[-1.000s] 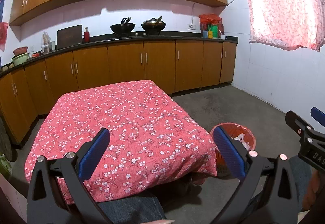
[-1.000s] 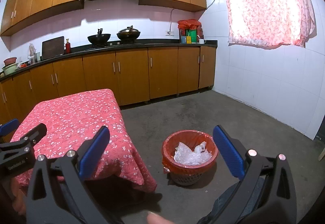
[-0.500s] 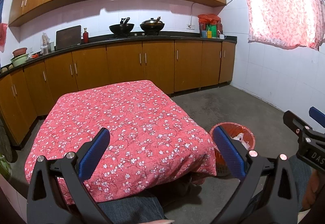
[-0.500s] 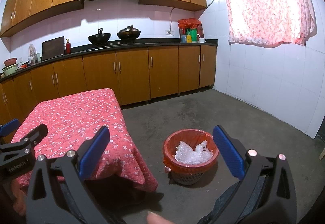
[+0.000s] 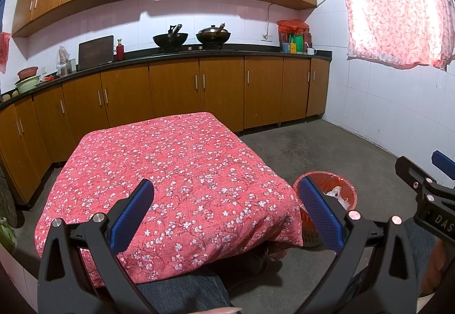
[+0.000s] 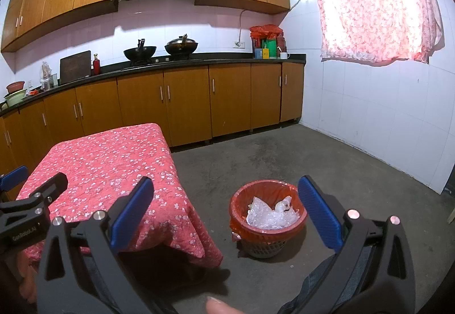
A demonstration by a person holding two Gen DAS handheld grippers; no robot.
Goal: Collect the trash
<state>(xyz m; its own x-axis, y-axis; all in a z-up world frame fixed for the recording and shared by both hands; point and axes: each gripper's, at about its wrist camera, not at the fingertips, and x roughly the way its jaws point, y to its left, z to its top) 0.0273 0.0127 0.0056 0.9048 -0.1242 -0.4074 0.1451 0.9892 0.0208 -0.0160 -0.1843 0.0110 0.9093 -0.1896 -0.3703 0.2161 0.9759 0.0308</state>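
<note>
A round bin (image 6: 267,217) with a red liner stands on the floor right of the table, holding crumpled white plastic trash (image 6: 270,217). It also shows in the left wrist view (image 5: 341,194), partly behind a finger. My left gripper (image 5: 224,208) is open and empty, held above the near edge of the table with the red flowered cloth (image 5: 170,171). My right gripper (image 6: 224,208) is open and empty, held above the floor near the bin. No trash shows on the cloth.
Wooden base cabinets (image 5: 170,92) with a black counter run along the back wall, with two woks (image 5: 170,39) on the hob. A white tiled wall and curtained window (image 6: 369,1) are at the right. Grey concrete floor (image 6: 284,149) lies between table, bin and cabinets.
Both views have shifted very slightly; the grippers stay open and empty, and the bin and table have not moved.
</note>
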